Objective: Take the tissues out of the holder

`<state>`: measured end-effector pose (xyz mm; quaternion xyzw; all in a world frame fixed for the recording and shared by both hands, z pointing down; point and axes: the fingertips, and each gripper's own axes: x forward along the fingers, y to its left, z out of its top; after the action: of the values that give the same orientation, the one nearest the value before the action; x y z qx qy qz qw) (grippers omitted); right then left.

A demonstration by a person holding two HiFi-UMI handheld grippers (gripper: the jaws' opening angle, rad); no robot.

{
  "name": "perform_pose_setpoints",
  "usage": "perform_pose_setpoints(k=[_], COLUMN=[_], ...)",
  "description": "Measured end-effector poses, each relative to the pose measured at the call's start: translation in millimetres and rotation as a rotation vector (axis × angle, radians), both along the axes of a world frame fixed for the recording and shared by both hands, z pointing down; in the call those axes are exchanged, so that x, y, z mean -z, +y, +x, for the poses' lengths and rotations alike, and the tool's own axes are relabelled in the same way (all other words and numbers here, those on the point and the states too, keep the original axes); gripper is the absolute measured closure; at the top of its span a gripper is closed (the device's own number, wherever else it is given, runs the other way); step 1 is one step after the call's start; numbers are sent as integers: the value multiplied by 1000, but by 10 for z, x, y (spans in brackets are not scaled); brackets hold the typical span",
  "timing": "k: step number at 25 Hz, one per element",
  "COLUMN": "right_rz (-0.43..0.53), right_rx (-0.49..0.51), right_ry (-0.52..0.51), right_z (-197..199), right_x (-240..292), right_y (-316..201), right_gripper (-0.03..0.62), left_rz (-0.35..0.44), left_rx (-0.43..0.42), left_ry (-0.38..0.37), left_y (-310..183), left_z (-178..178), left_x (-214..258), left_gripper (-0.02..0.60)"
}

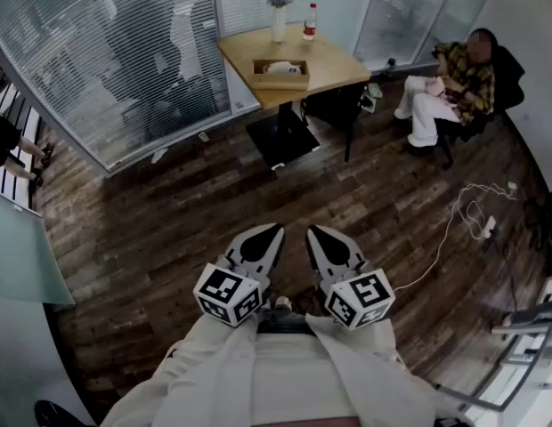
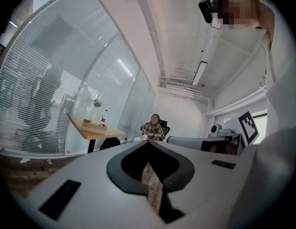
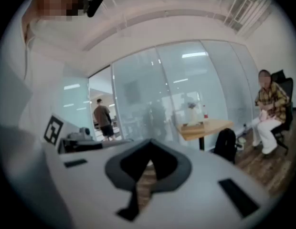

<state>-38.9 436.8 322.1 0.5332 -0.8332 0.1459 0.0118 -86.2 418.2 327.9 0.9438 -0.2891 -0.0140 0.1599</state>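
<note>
The tissue holder (image 1: 280, 72) is a shallow wooden box with white tissue (image 1: 279, 66) showing in its top. It rests on a light wooden table (image 1: 334, 60) far across the room. It shows small in the left gripper view, holder (image 2: 93, 124), and in the right gripper view, holder (image 3: 195, 124). Both grippers are close to my body, side by side, well short of the table. My left gripper (image 1: 274, 229) (image 2: 148, 142) has its jaws together at the tip with nothing held. My right gripper (image 1: 313, 231) (image 3: 149, 142) is shut the same way and empty.
A vase (image 1: 278, 12) and a bottle (image 1: 309, 21) stand at the table's far edge. A dark bag (image 1: 334, 105) sits under the table. A person (image 1: 445, 92) sits in a chair at the right. A white cable (image 1: 463, 216) lies on the wood floor; glass walls with blinds (image 1: 98, 52) run along the left.
</note>
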Motion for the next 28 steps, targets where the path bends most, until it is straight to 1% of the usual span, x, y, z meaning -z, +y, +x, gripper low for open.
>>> perform_pose_setpoints(k=[7, 14, 18, 20, 22, 26, 28], right_rz=[-22, -36, -42, -51, -62, -71, -67], right_rx=[-23, 19, 38, 31, 28, 38, 47], right_ry=[-2, 2, 17, 22, 6, -5, -3], right_z=[88, 5, -33, -2, 56, 148, 201], right_x=[-85, -131, -167, -193, -204, -216, -213], right_y=[49, 89, 69, 42, 20, -48, -69], right_gripper=[583, 583, 583, 583, 583, 583, 583], left_rz=[-47, -48, -41, -42, -47, -92, -91], left_rx=[-5, -12, -29, -37, -37, -54, -48], left_ry=[30, 34, 71, 80, 74, 109, 111], left_y=[57, 100, 113, 115, 101, 23, -19], left_z=[-7, 23, 59, 92, 133, 230, 291], left_x=[-52, -45, -34, -43, -58, -75, -73], left_gripper=[574, 574, 574, 574, 574, 574, 574])
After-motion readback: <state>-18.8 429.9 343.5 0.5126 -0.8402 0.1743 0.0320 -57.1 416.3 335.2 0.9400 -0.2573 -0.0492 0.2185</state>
